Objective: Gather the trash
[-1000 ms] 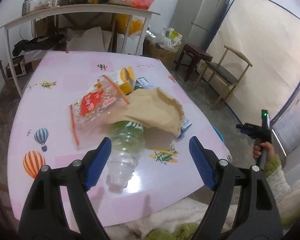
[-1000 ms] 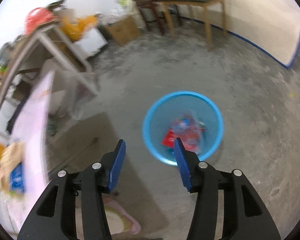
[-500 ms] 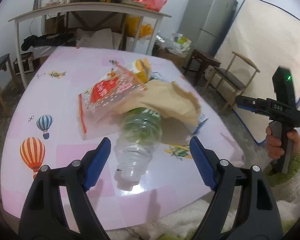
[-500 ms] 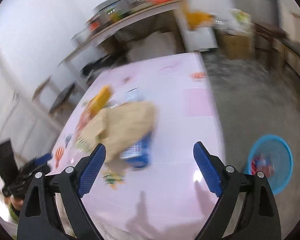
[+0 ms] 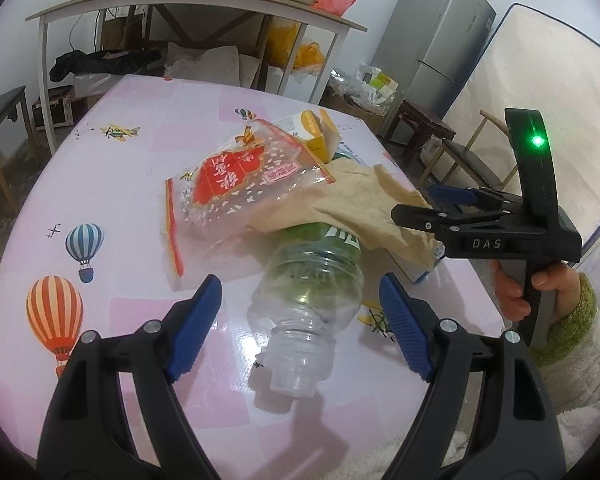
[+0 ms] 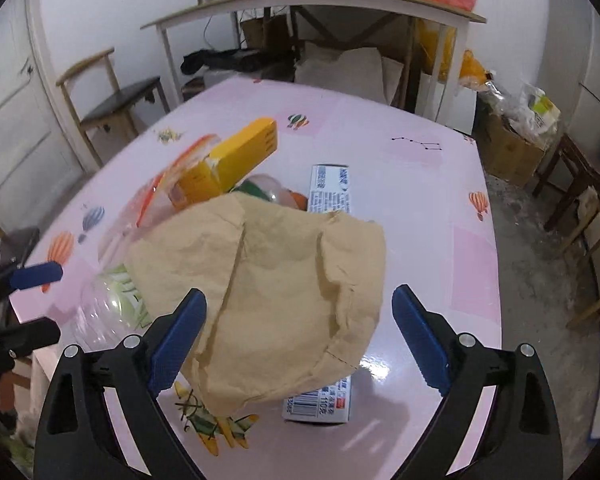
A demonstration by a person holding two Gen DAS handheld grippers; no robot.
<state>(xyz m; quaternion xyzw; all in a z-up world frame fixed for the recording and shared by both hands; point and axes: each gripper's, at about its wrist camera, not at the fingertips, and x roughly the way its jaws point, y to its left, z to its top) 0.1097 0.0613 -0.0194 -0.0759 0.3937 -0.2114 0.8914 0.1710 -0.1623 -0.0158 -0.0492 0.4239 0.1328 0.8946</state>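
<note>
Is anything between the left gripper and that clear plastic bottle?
Nothing visible. The left gripper is open with the bottle neck between its fingers; the brown paper bag covers only the far end.

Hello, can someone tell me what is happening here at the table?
A person is clearing trash from a pink table, with a two-finger gripper in each hand. The left gripper is open around the neck end of an empty plastic bottle lying on its side, not gripping it. The right gripper, jaws just opened wide and empty, hangs over a crumpled brown paper bag. A snack bag, yellow carton and toothpaste box also lie there.
</note>
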